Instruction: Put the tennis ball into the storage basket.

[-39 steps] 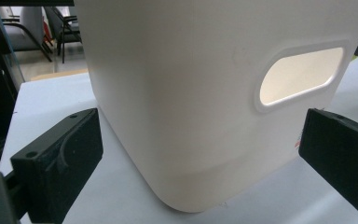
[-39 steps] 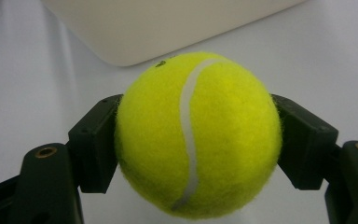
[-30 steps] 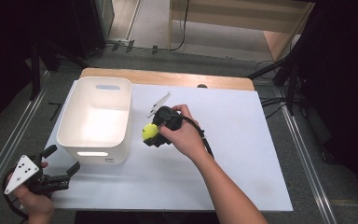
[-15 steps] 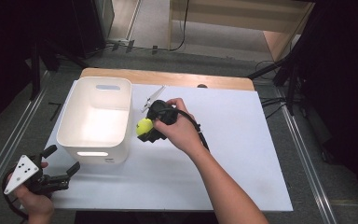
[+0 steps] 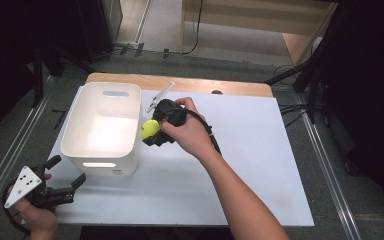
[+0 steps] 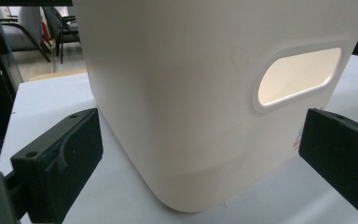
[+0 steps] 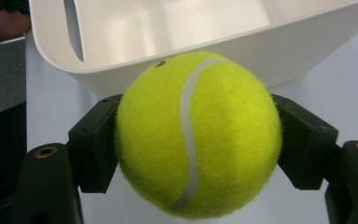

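Far left in the high view, near the front corner of the white table sheet [image 5: 260, 165]: left gripper [image 5: 66, 182], held in a hand [image 5: 39, 218] at the table edge, grey three-cornered plate on top, jaws spread wide with nothing between them, aimed toward the near wall of the white bin [image 5: 103, 165]. From the left gripper view: same white bin [image 6: 191, 107] looming just ahead, standing upright on the sheet, oval handle cut-out glowing on its facing wall, black jaws parted either side of the frame, not touching the bin. Further right in the high view: bin standing on the left part of the sheet, open top. Just beside its right rim, above the sheet: yellow-green tennis ball [image 5: 149, 130], clamped in the right gripper [image 5: 155, 132], wrapped by the right hand [image 5: 187, 132], forearm running down to the bottom edge. Behind that hand, near the sheet's far edge: a slim white object [image 5: 160, 96] lying slantwise, too small to identify. In the right gripper view: tennis ball [image 7: 198, 135] pinched between both black jaws, pads pressed against its sides, white seam curving down its face; bin rim [image 7: 168, 60] right behind it, slightly lower than the top of the ball, interior visible beyond. At the far edge of the sheet: a strip of wooden tabletop [image 5: 180, 85].
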A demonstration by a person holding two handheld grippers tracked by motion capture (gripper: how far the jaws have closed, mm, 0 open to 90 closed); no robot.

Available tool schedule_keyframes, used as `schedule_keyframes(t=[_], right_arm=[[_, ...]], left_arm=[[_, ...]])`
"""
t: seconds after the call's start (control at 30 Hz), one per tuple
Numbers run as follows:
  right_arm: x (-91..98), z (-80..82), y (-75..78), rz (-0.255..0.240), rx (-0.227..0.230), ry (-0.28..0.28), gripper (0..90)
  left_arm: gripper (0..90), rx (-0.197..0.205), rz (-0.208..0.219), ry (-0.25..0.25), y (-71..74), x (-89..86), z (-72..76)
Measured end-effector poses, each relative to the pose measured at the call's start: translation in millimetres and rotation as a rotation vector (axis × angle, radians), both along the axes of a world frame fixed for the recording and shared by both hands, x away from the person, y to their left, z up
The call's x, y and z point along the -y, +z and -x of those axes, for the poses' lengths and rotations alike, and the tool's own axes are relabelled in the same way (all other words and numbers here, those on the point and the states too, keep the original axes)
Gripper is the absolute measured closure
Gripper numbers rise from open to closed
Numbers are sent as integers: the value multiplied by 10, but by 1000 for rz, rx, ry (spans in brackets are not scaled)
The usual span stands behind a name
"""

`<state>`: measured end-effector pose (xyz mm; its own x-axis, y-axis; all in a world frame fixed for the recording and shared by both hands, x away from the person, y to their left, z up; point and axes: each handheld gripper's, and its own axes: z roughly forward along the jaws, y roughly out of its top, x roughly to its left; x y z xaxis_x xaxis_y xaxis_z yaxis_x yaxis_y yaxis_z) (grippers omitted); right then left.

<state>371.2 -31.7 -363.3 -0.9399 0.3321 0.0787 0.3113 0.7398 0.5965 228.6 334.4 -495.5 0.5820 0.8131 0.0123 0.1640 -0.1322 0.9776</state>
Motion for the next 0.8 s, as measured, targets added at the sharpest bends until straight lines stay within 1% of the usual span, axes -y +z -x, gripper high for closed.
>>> schedule_keyframes(t=[0.23,0.27,0.3,0.37,0.5,0.53,0.6,0.67,0.7,0.8], right_arm=[[-54,-16,63,2,6,8,236],[-63,-20,80,0,10,12,236],[-82,-26,118,-13,15,12,236],[-85,-27,133,-9,14,14,236],[-126,-50,189,-17,24,24,237],[-138,-50,200,-15,22,19,236],[-170,-56,217,-17,27,25,236],[-202,-54,234,-21,22,28,237],[-224,-64,243,-20,32,39,236],[-286,-61,261,-22,25,45,237]], left_arm=[[0,1,4,-1,0,-5,0],[0,0,5,-1,1,-5,0],[0,1,8,0,0,-6,0],[0,0,8,0,0,-6,0],[0,-2,5,-1,0,-3,0],[0,-2,6,-2,0,-1,-1],[0,-1,6,-3,-1,1,-1],[0,-2,4,-1,-1,5,-2],[0,-1,2,1,-1,6,-2],[0,-2,0,1,0,7,-1]])
